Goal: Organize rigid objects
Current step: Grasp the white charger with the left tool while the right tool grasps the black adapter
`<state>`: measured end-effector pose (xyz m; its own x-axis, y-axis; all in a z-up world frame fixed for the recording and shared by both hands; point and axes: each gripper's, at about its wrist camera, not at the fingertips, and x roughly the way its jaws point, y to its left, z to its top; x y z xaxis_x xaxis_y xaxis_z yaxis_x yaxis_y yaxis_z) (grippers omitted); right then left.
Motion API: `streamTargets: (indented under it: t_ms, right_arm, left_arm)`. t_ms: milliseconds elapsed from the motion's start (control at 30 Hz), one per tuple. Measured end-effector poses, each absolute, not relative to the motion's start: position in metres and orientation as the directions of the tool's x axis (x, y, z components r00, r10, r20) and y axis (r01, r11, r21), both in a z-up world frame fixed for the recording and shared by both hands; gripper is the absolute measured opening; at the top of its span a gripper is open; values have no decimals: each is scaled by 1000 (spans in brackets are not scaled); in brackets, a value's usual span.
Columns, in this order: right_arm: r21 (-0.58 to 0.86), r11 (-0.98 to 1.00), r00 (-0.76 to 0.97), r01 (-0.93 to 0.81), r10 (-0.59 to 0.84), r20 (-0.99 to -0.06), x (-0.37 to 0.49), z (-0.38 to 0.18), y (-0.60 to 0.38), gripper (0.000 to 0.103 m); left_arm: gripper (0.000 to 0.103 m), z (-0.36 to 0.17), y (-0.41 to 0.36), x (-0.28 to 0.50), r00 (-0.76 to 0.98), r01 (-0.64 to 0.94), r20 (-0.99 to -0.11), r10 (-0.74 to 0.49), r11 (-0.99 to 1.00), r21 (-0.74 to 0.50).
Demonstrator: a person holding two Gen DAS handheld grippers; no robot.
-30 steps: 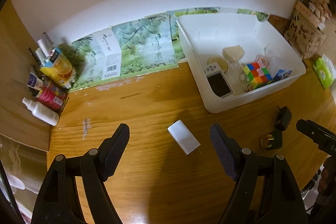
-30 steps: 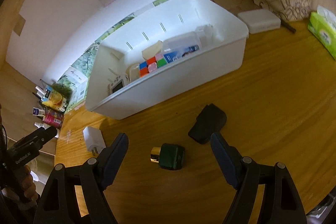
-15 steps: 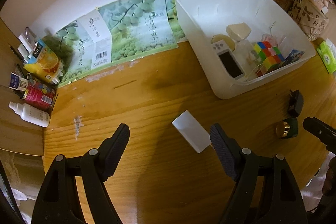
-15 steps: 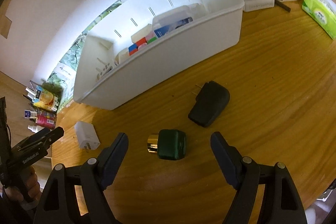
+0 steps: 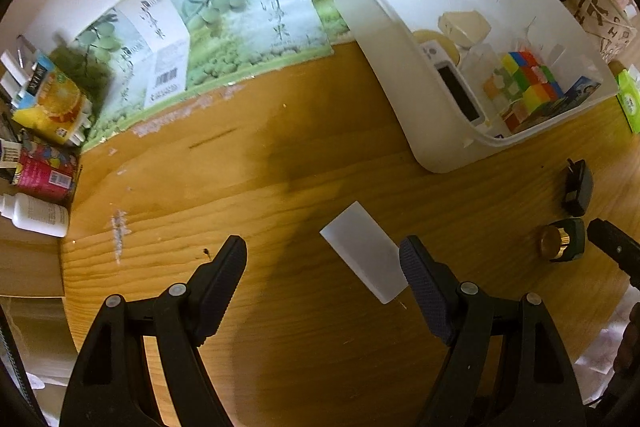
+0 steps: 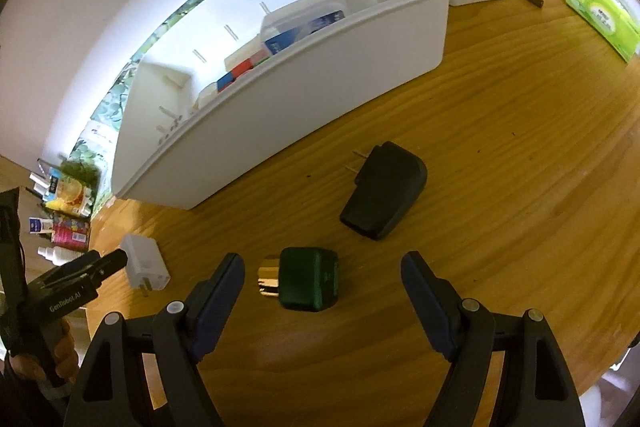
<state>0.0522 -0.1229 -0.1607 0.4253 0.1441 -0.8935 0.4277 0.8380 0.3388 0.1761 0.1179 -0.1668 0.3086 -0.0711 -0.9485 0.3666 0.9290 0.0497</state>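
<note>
Right, left wrist view first: left gripper (image 5: 322,269) has its jaws spread wide with nothing held, hanging over the white charger (image 5: 366,257), which lies flat on the counter (image 5: 248,187) short of the white bin (image 5: 404,83). The charger sits off-centre, its far end touching or just beside the right jaw; can't tell which. Inside the bin: a colour cube (image 5: 528,79), a small screen device (image 5: 456,91), other bits.

Right wrist view: right gripper (image 6: 322,273) also released and empty, jaws straddling the green bottle with gold cap (image 6: 306,277), which lies on its side on the counter in front of the bin. Black plug adapter (image 6: 384,197) lies between the bottle and the bin wall, prongs toward the bin.

My read: approach step, two pickups pending, nothing grasped yet. Next: the left needs to centre on the charger before closing; the right looks lined up, so lower, close across the bottle body, lift over the bin rim.
</note>
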Motion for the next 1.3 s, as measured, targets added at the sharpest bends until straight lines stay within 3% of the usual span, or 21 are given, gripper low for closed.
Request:
streamTargets:
  t_ms: [933,1300]
  right_arm:
    - [256,858,400,444,66,-914,76,-175,-130,81]
    - [229,868,383,440,49,-922,86,-180,-129,77]
  left_arm:
    - [81,-199,118,203,149,292,-982,-119,954,-71]
    - [65,-207,126,214,114,255,-981,-158,959,-125]
